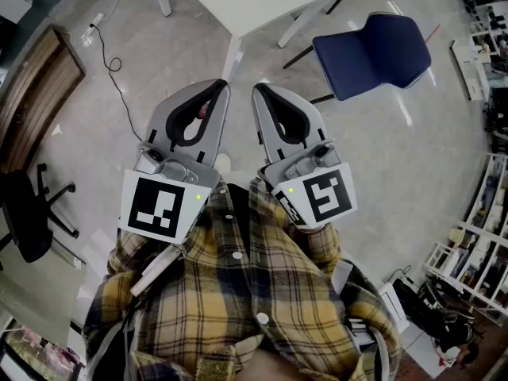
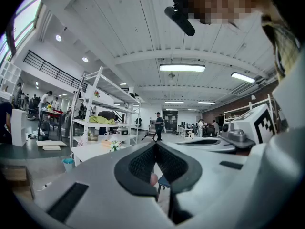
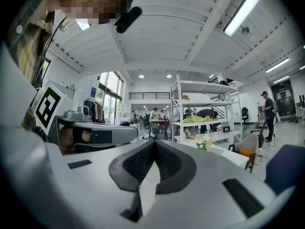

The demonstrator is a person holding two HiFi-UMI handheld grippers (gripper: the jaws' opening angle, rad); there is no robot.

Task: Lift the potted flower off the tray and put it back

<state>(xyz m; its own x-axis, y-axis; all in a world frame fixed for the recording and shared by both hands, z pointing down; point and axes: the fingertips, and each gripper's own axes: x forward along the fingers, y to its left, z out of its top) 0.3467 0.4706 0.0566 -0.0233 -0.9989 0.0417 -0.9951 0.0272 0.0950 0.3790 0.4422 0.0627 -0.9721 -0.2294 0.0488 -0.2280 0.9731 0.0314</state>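
Potted flower (image 3: 204, 142) is in neither gripper; close before the checked shirt (image 1: 238, 292), the left gripper (image 1: 221, 86) and the right gripper (image 1: 258, 90) are side by side, fingers closed on nothing; beyond stands a blue chair (image 1: 371, 54); farther off, the flower stands on the white table (image 3: 228, 152).

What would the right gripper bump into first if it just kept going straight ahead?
Nothing close: only floor lies before the right gripper. Farther on, probably the white table bearing the potted flower, though depth is unclear.
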